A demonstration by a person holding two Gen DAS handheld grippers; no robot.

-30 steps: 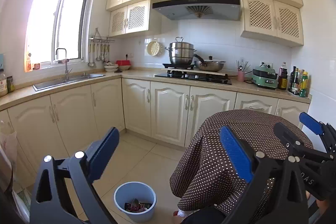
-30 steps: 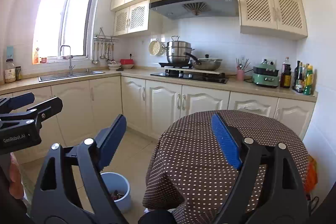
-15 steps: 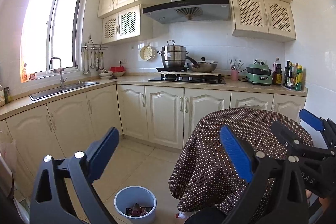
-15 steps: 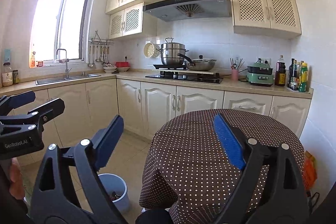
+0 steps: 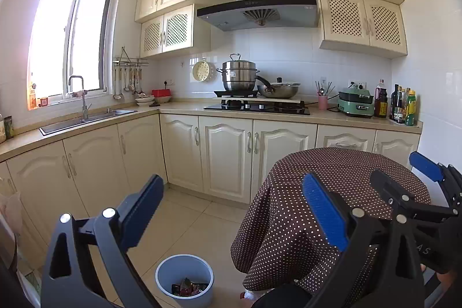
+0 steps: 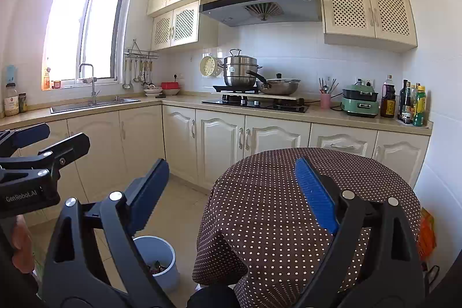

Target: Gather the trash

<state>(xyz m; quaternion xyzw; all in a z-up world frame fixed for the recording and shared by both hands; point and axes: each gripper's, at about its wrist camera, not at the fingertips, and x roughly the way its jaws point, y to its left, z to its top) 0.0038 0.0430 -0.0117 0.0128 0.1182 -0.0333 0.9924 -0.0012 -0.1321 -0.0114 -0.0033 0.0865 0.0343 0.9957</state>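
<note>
A pale blue trash bin [image 5: 184,279] stands on the tiled floor beside the round table, with colourful wrappers [image 5: 187,287] inside. It also shows in the right wrist view [image 6: 157,259], partly hidden behind a finger. My left gripper [image 5: 231,210] is open and empty, held high above the bin and the table edge. My right gripper [image 6: 231,186] is open and empty, raised over the near side of the table [image 6: 268,186]. Each gripper shows at the edge of the other's view.
The round table [image 5: 340,163] wears a brown polka-dot cloth. Cream cabinets [image 5: 225,155] line the back and left walls, with a sink [image 5: 86,117], a hob with pots [image 5: 254,94], a green appliance [image 5: 356,103] and bottles [image 5: 404,108]. An orange bag [image 6: 427,233] hangs right of the table.
Both grippers have lifted and tilted slightly, so the kitchen sits lower in view. The table has shifted a little to the right. Both stay open and empty.
</note>
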